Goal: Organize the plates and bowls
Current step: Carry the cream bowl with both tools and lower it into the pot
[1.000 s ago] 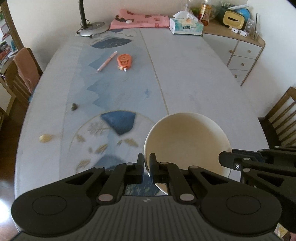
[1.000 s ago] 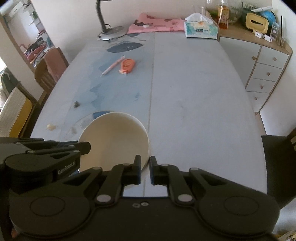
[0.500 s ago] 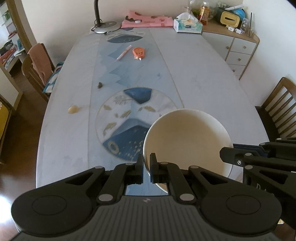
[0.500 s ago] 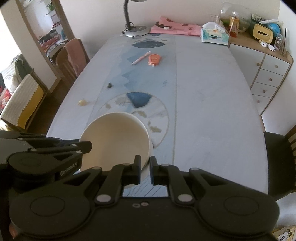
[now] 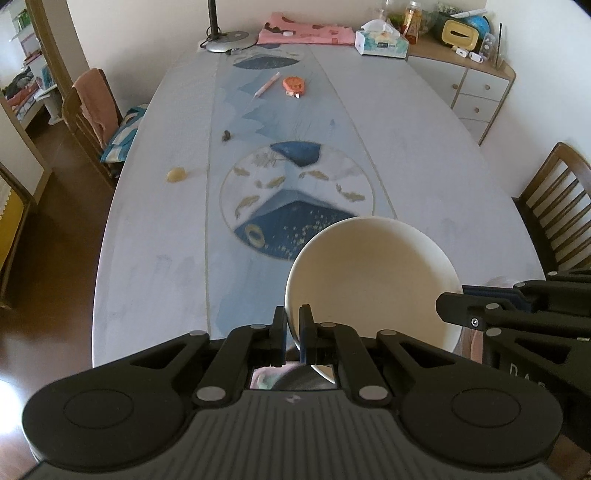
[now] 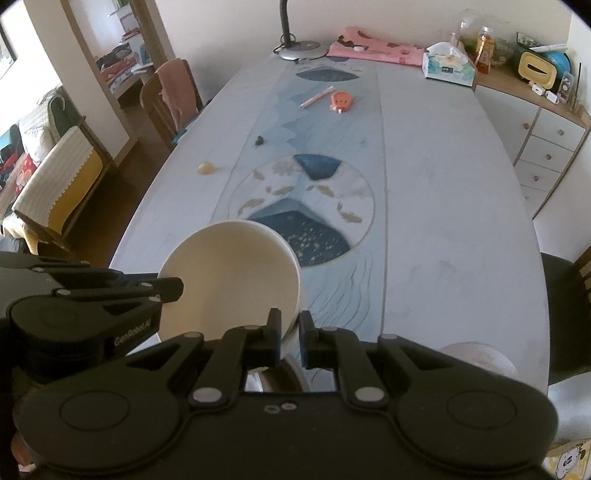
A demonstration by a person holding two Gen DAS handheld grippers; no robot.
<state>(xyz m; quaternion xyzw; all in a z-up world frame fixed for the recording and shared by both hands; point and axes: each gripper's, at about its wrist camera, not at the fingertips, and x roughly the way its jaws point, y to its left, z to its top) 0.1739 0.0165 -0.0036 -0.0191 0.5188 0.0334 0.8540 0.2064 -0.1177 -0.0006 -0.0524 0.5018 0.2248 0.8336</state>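
A cream bowl (image 5: 373,277) hangs in the air above the near end of the long table (image 5: 155,229), carried between both grippers. My left gripper (image 5: 292,325) is shut on the bowl's left rim. In the right wrist view the same cream bowl (image 6: 229,273) shows lower left, and my right gripper (image 6: 289,328) is shut on its right rim. The right gripper's body (image 5: 517,310) reaches in from the right edge of the left wrist view. The left gripper's body (image 6: 92,295) reaches in from the left of the right wrist view. The bowl is empty inside.
A pink pen (image 5: 266,83) and an orange tape measure (image 5: 293,85) lie far up the table, with a lamp base (image 5: 231,40), pink cloth (image 5: 306,33) and tissue box (image 5: 382,43) at the far end. Wooden chairs (image 5: 557,206) flank both sides. A drawer cabinet (image 5: 476,88) stands far right.
Both grippers have pulled back toward the near end of the table and risen a little, carrying the bowl. More of the table shows now, including the whole round pattern.
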